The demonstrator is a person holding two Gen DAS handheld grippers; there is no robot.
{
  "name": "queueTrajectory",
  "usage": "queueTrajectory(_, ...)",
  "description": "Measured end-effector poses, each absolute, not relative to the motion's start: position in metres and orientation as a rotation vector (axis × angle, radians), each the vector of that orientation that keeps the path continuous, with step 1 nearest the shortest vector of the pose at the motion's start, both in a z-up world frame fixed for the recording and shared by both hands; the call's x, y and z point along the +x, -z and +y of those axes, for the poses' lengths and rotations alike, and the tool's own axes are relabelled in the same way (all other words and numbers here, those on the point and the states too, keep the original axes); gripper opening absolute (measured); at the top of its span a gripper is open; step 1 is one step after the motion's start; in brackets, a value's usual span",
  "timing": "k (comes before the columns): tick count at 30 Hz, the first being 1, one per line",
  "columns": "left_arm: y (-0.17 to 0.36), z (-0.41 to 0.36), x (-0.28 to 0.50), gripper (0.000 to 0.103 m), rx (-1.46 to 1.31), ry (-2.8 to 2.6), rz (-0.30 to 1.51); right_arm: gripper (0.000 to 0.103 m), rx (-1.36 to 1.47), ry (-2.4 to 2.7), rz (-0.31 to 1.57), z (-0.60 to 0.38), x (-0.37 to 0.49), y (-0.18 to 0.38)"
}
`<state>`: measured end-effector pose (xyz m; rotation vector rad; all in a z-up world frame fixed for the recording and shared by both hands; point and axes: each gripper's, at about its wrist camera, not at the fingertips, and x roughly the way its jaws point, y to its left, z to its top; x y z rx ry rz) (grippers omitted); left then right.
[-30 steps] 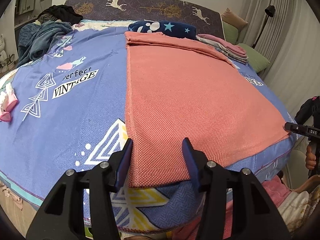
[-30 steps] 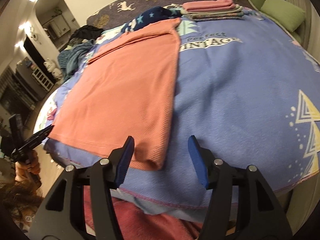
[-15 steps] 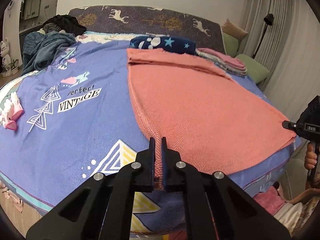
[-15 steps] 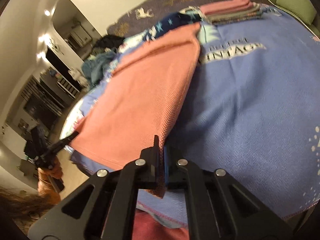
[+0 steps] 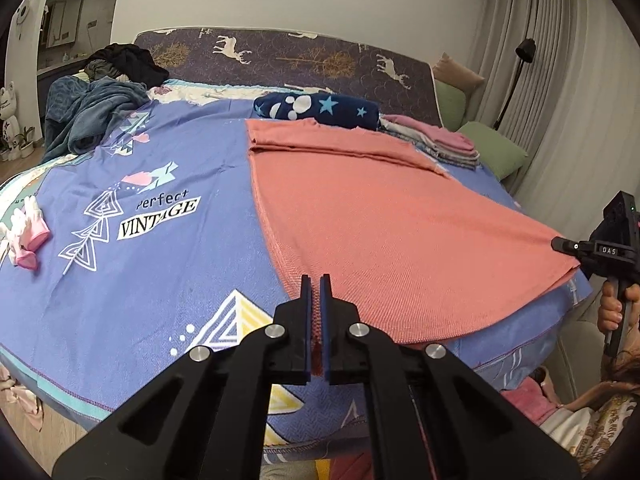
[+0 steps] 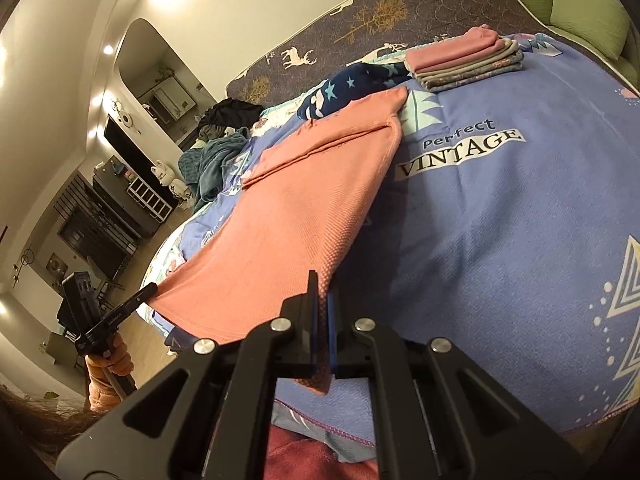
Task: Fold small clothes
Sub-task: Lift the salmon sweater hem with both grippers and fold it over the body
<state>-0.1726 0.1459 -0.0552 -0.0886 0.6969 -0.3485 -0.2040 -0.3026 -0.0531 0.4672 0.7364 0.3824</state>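
Observation:
A salmon-pink garment [image 5: 380, 216] lies spread on the blue printed bedspread [image 5: 160, 248], its far end folded over. My left gripper [image 5: 315, 280] is shut on the garment's near left corner, which is lifted off the bed. In the right wrist view my right gripper [image 6: 323, 280] is shut on the near right corner of the same garment [image 6: 288, 232], also lifted. Each gripper shows in the other's view, the right one [image 5: 560, 245] at the garment's far corner and the left one [image 6: 154, 287] likewise.
A stack of folded clothes [image 6: 464, 60] sits near the headboard, beside a navy star-print bundle [image 5: 316, 108]. A heap of dark clothes [image 5: 100, 112] lies at the far left. Small pink-white socks [image 5: 26, 236] lie at the left edge. Green cushions [image 5: 496, 152] stand right.
Both grippers went from open to shut on the garment's near corners, then lifted them. The near edge now hangs off the bedspread between the two grippers.

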Motion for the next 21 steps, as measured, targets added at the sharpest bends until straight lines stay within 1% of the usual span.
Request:
queueTrajectory(4, 0.073, 0.155, -0.172, 0.006, -0.094, 0.298, 0.753, 0.003, 0.433, -0.350, 0.770, -0.300, -0.202, 0.064)
queueTrajectory(5, 0.078, 0.158, -0.171, 0.018, -0.095, 0.276, 0.768, 0.003, 0.427, -0.345, 0.779, -0.300, -0.203, 0.067)
queueTrajectory(6, 0.083, 0.162, -0.172, 0.040, -0.101, 0.253, 0.777, 0.004, 0.416, -0.334, 0.796, -0.299, -0.202, 0.072)
queueTrajectory(7, 0.084, 0.164, -0.174, 0.046, -0.108, 0.243, 0.774, 0.004, 0.412, -0.321, 0.814, -0.299, -0.201, 0.078)
queueTrajectory(8, 0.087, 0.167, -0.178, 0.049, -0.112, 0.252, 0.769, 0.004, 0.412, -0.310, 0.831, -0.299, -0.200, 0.083)
queueTrajectory(9, 0.089, 0.168, -0.181, 0.049, -0.111, 0.271, 0.771, 0.005, 0.416, -0.303, 0.845, -0.301, -0.200, 0.087)
queueTrajectory(10, 0.090, 0.168, -0.182, 0.056, -0.109, 0.286, 0.774, 0.006, 0.422, -0.296, 0.860, -0.303, -0.199, 0.092)
queueTrajectory(11, 0.091, 0.167, -0.182, 0.062, -0.103, 0.303, 0.779, 0.011, 0.423, -0.286, 0.869, -0.304, -0.199, 0.094)
queueTrajectory(13, 0.094, 0.164, -0.180, 0.062, -0.091, 0.332, 0.789, 0.019, 0.419, -0.284, 0.880, -0.306, -0.201, 0.098)
queueTrajectory(14, 0.097, 0.162, -0.177, 0.062, -0.098, 0.344, 0.801, 0.028, 0.420, -0.291, 0.881, -0.306, -0.201, 0.099)
queueTrajectory(15, 0.101, 0.161, -0.172, 0.062, -0.115, 0.357, 0.817, 0.035, 0.429, -0.314, 0.885, -0.305, -0.200, 0.101)
queueTrajectory(16, 0.105, 0.161, -0.166, 0.061, -0.144, 0.370, 0.835, 0.040, 0.433, -0.329, 0.888, -0.304, -0.200, 0.102)
queueTrajectory(17, 0.109, 0.163, -0.161, 0.056, -0.177, 0.368, 0.836, 0.049, 0.431, -0.343, 0.892, -0.302, -0.198, 0.103)
queueTrajectory(18, 0.109, 0.163, -0.157, 0.042, -0.188, 0.365, 0.830, 0.055, 0.419, -0.357, 0.893, -0.298, -0.197, 0.103)
queueTrajectory(19, 0.109, 0.163, -0.154, 0.029, -0.198, 0.370, 0.822, 0.056, 0.402, -0.359, 0.893, -0.294, -0.195, 0.104)
queueTrajectory(20, 0.107, 0.166, -0.150, 0.007, -0.240, 0.389, 0.828, 0.053, 0.390, -0.362, 0.894, -0.290, -0.194, 0.104)
queueTrajectory(21, 0.105, 0.169, -0.148, 0.006, -0.294, 0.393, 0.835, 0.023, 0.397, -0.378, 0.899, -0.288, -0.192, 0.104)
